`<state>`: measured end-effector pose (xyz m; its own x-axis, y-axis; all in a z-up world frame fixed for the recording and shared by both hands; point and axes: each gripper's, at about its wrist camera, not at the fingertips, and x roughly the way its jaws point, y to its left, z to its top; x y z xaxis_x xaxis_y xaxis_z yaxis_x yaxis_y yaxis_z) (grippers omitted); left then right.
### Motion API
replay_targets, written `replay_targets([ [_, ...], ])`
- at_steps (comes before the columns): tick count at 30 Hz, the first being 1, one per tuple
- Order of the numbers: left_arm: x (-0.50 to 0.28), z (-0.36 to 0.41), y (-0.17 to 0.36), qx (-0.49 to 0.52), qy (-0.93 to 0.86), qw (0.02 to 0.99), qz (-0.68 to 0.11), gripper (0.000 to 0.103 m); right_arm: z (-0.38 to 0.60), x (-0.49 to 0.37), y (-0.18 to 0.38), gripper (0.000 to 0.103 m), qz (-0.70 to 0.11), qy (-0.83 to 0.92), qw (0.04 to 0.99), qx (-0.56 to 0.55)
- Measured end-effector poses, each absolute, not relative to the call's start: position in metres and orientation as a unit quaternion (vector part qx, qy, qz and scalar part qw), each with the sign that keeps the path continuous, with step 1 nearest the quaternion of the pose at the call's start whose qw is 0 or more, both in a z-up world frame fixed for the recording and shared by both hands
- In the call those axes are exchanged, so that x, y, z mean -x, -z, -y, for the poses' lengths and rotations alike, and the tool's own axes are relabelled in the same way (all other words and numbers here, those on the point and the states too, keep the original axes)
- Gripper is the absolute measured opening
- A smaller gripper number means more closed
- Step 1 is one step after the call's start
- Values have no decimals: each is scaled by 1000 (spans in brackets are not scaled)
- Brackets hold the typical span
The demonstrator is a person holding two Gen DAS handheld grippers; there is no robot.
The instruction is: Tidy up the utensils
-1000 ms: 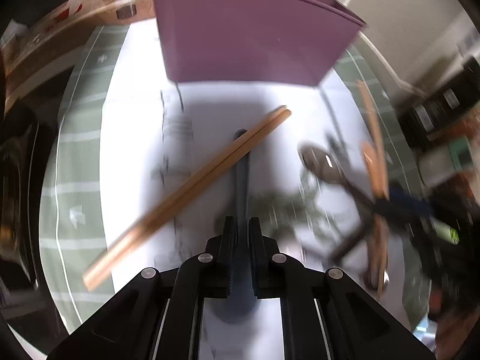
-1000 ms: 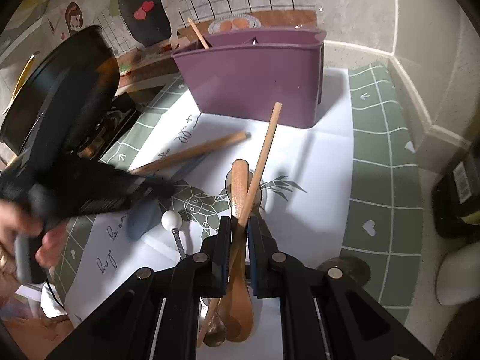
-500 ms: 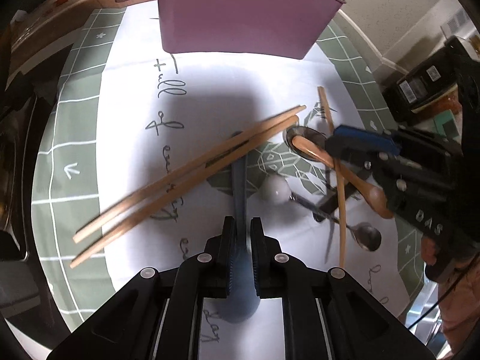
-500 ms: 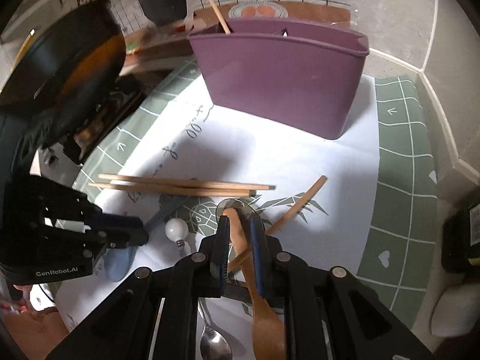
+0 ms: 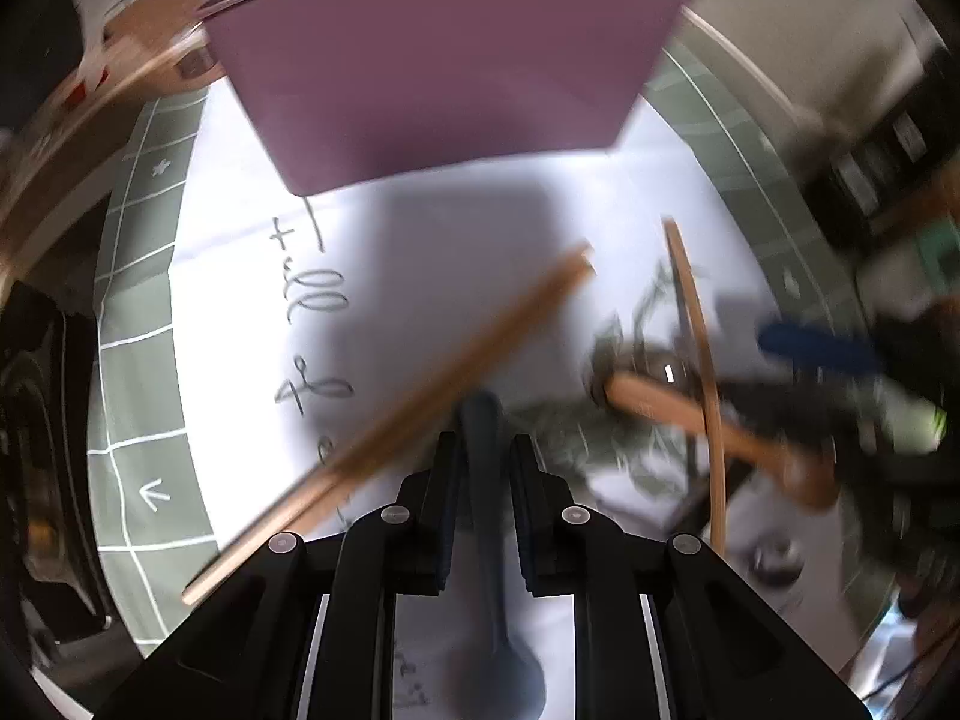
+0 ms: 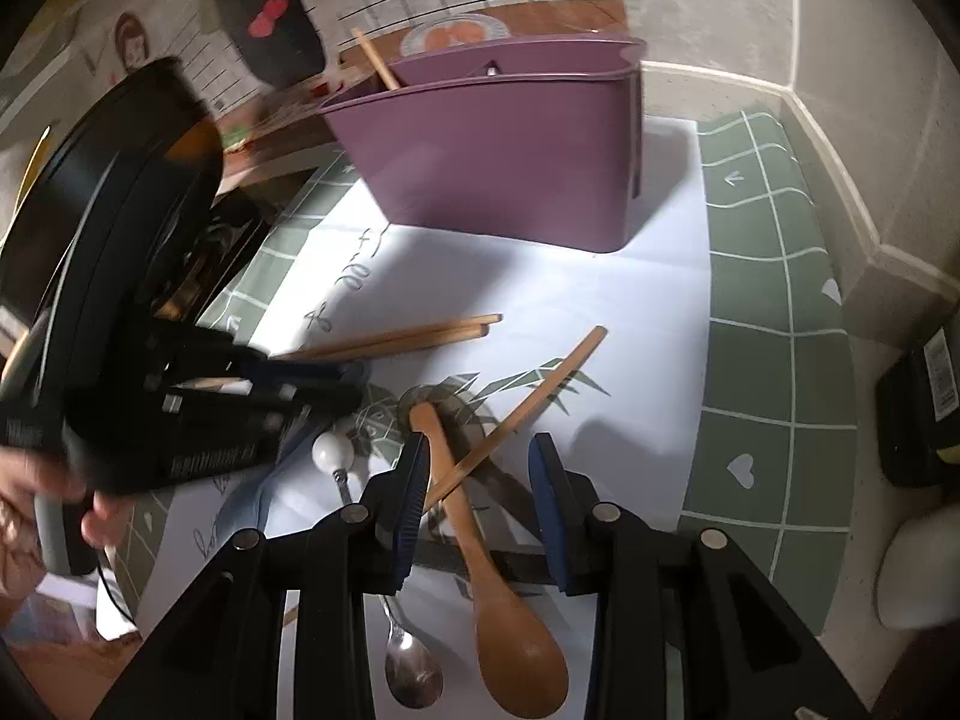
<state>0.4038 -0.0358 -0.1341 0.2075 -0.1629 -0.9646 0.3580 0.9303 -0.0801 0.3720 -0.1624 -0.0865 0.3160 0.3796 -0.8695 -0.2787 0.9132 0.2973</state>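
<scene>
Green grid mat (image 6: 774, 360) (white sheet (image 6: 630, 276) atop)

Left wrist view blurred: chopstick pair (image 5: 420, 396) smeared; purple holder (image 5: 444, 78) top cut off; holder's inside hidden, both views.

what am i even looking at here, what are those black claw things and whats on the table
No robot here: a person holds a two-finger gripper in each hand, and each gripper carries a fisheye camera looking along its fingers.

One picture is from the left gripper. Its jaws are opening, with a dark blue spoon between them. The picture is blurred, so whether the pads touch the spoon is unclear.

The other is from the right gripper. Its jaws are opening too, and a wooden spoon lies between them, no longer squeezed.

On the white paper lie a pair of chopsticks, a single chopstick, a metal spoon and a white-ended utensil. Behind stands a purple holder for sorting them.
</scene>
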Motion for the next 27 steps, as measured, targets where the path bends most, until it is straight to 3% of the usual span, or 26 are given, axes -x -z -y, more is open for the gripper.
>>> replay_targets([
  [9, -391, 32, 132, -78, 169, 766, -615, 18, 152, -404, 112, 25, -575, -115, 807, -73],
  [11, -396, 30, 132, -67, 168, 761, -624, 18, 142, -410, 113, 12, -575, -113, 809, -38],
  [15, -406, 22, 130, -49, 168, 761, -625, 13, 135, -408, 107, 5, -569, -138, 810, -33],
  [19, -404, -1, 117, -25, 164, 795, -583, 11, 136, -392, 77, 5, -529, -155, 834, -12],
  [27, -346, -30, 41, 27, 185, 868, -461, 11, 140, -360, 30, 5, -476, -189, 859, -12],
])
